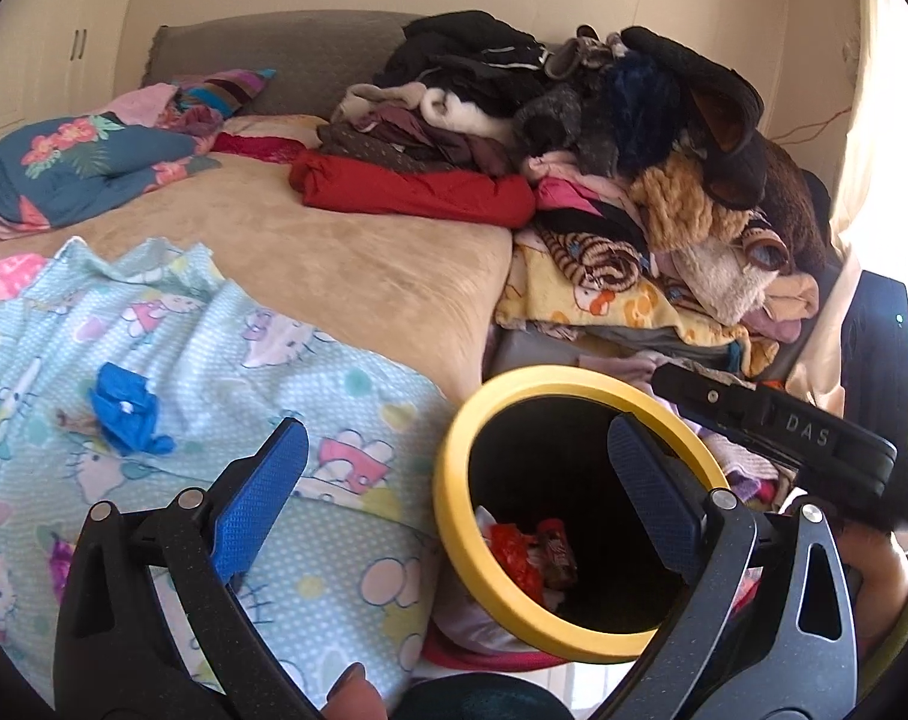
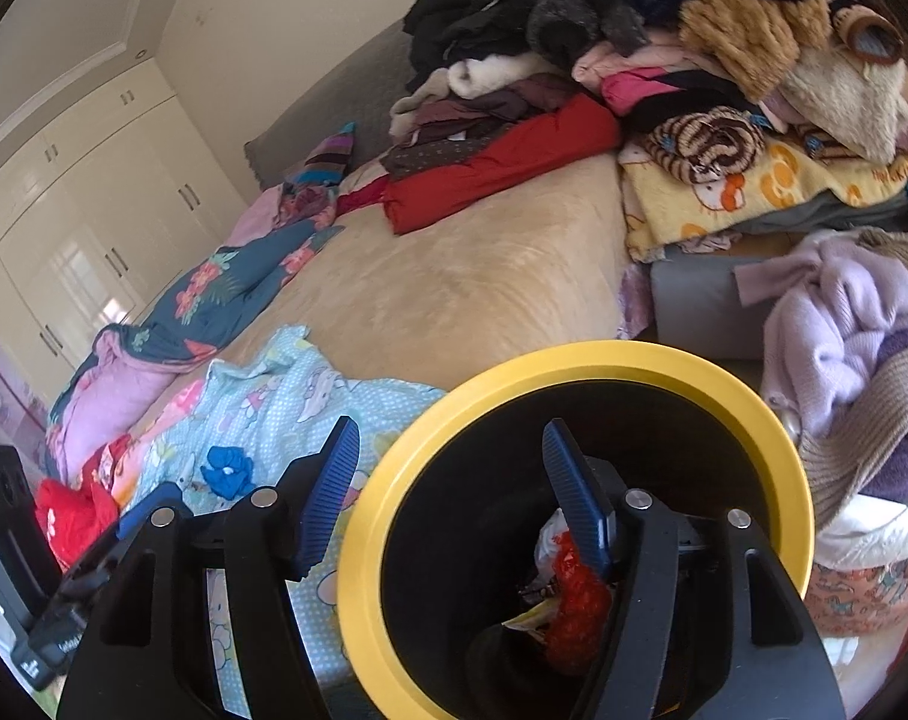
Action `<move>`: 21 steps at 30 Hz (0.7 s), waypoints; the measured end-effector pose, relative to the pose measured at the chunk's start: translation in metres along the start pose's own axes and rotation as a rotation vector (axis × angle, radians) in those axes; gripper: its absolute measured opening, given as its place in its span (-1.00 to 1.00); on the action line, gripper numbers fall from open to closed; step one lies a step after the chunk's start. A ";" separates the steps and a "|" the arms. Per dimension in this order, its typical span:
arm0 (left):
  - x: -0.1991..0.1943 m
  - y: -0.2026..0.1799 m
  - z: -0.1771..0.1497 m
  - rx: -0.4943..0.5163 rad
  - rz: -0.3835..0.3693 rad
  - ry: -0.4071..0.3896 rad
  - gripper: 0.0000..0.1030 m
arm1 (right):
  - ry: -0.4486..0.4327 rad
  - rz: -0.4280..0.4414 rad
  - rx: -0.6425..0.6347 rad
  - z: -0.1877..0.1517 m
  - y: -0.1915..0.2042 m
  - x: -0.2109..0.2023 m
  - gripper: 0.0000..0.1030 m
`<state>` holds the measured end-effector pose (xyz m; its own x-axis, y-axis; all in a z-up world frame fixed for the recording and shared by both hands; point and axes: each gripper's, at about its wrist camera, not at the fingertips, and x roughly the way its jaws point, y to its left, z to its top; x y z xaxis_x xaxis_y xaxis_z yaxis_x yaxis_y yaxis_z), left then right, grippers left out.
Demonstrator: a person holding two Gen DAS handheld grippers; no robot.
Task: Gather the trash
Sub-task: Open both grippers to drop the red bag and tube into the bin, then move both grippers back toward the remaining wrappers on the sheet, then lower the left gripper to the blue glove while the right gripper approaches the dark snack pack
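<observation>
A black bin with a yellow rim [image 1: 447, 462] [image 2: 580, 354] stands beside the bed. Red and white wrappers [image 1: 523, 552] [image 2: 574, 594] lie inside it. A crumpled blue piece of trash [image 1: 126, 411] [image 2: 228, 471] lies on the light-blue Hello Kitty blanket [image 1: 261, 360] [image 2: 279, 396]. My left gripper [image 1: 457, 450] is open and empty, one finger over the blanket, the other over the bin. My right gripper [image 2: 450, 450] is open and empty, straddling the bin's rim. The right gripper's body [image 1: 796, 438] shows in the left wrist view.
A tan bed [image 1: 333, 252] [image 2: 454, 288] carries a large pile of clothes [image 1: 604, 138] [image 2: 664, 60], a red garment [image 1: 417, 189] and a floral blanket [image 1: 69, 162]. White wardrobes [image 2: 81, 228] line the far wall. A lilac sweater [image 2: 838, 324] lies right of the bin.
</observation>
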<state>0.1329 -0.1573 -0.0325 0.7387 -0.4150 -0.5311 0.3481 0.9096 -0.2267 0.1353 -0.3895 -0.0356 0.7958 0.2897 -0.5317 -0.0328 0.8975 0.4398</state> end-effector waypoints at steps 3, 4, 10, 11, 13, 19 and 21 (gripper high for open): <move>-0.006 0.008 0.001 -0.008 0.024 -0.018 0.78 | -0.008 0.016 -0.038 -0.001 0.012 0.001 0.21; -0.008 0.011 0.002 -0.013 0.029 -0.024 0.78 | -0.010 0.023 -0.049 -0.002 0.016 0.002 0.24; -0.015 0.030 0.005 -0.042 0.058 -0.042 0.78 | -0.012 0.053 -0.089 -0.004 0.034 0.007 0.26; -0.016 0.034 0.005 -0.048 0.066 -0.044 0.78 | -0.012 0.057 -0.094 -0.006 0.037 0.008 0.27; -0.018 0.041 0.006 -0.057 0.078 -0.048 0.78 | -0.007 0.064 -0.111 -0.008 0.045 0.011 0.27; -0.023 0.064 0.006 -0.100 0.120 -0.070 0.78 | 0.011 0.083 -0.162 -0.016 0.069 0.019 0.27; -0.024 0.070 0.006 -0.116 0.126 -0.075 0.78 | 0.018 0.093 -0.181 -0.018 0.078 0.022 0.28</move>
<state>0.1431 -0.0833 -0.0303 0.8145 -0.2940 -0.5001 0.1848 0.9486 -0.2568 0.1395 -0.3069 -0.0266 0.7734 0.3789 -0.5083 -0.2155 0.9111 0.3513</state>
